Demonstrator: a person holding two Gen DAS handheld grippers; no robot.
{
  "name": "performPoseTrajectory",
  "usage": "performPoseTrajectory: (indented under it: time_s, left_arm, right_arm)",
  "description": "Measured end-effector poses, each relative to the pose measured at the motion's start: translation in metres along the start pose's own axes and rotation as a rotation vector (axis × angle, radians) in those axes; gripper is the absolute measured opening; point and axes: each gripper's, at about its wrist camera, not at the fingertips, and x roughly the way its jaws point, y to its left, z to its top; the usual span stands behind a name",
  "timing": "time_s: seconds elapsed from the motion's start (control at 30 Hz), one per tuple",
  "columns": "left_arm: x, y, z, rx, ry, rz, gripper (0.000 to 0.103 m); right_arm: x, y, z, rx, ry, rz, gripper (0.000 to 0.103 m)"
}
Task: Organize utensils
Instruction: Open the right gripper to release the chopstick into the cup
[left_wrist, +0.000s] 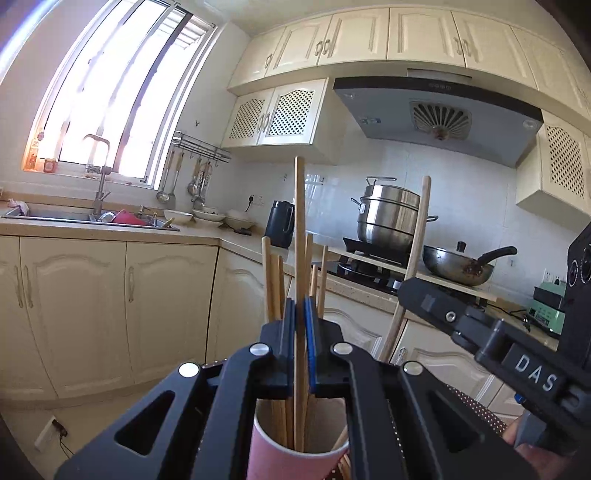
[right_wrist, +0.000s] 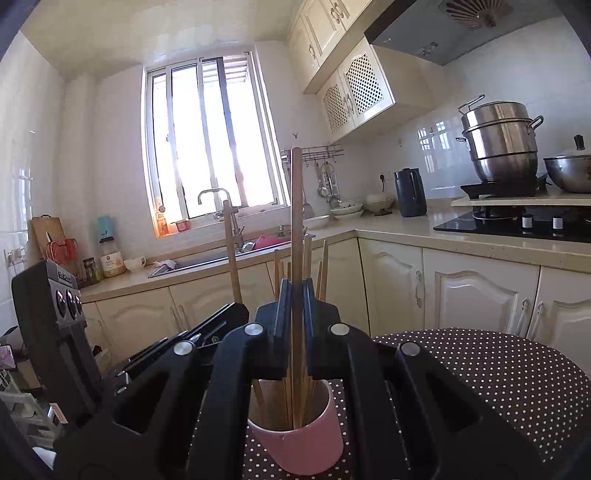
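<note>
A pink cup (left_wrist: 291, 458) stands on a dark polka-dot table and holds several wooden chopsticks. My left gripper (left_wrist: 300, 321) is shut on one upright chopstick (left_wrist: 299, 221) whose lower end is inside the cup. My right gripper (right_wrist: 295, 299) is shut on another upright chopstick (right_wrist: 296, 206), its lower end also in the pink cup (right_wrist: 299, 443). The right gripper shows at the right of the left wrist view, holding its chopstick (left_wrist: 417, 236). The left gripper's chopstick (right_wrist: 232, 247) shows left of centre in the right wrist view.
The polka-dot table (right_wrist: 480, 376) extends to the right. Behind are cream cabinets, a sink with dishes (right_wrist: 221, 258), a dark kettle (right_wrist: 410, 192), a steel steamer pot (right_wrist: 498, 144) and a wok (left_wrist: 458, 266) on the stove.
</note>
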Motion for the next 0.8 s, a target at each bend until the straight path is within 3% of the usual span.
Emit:
performPoseTrajectory:
  time_s: [0.4, 0.8]
  left_arm:
    - [-0.017, -0.007, -0.022, 0.073, 0.056, 0.033, 0.006]
    - [-0.017, 0.004, -0.030, 0.053, 0.119, 0.051, 0.007]
  right_arm:
    - [-0.012, 0.002, -0.026, 0.004, 0.057, -0.033, 0.007]
    - [-0.009, 0.007, -0.032, 0.010, 0.099, -0.040, 0.007]
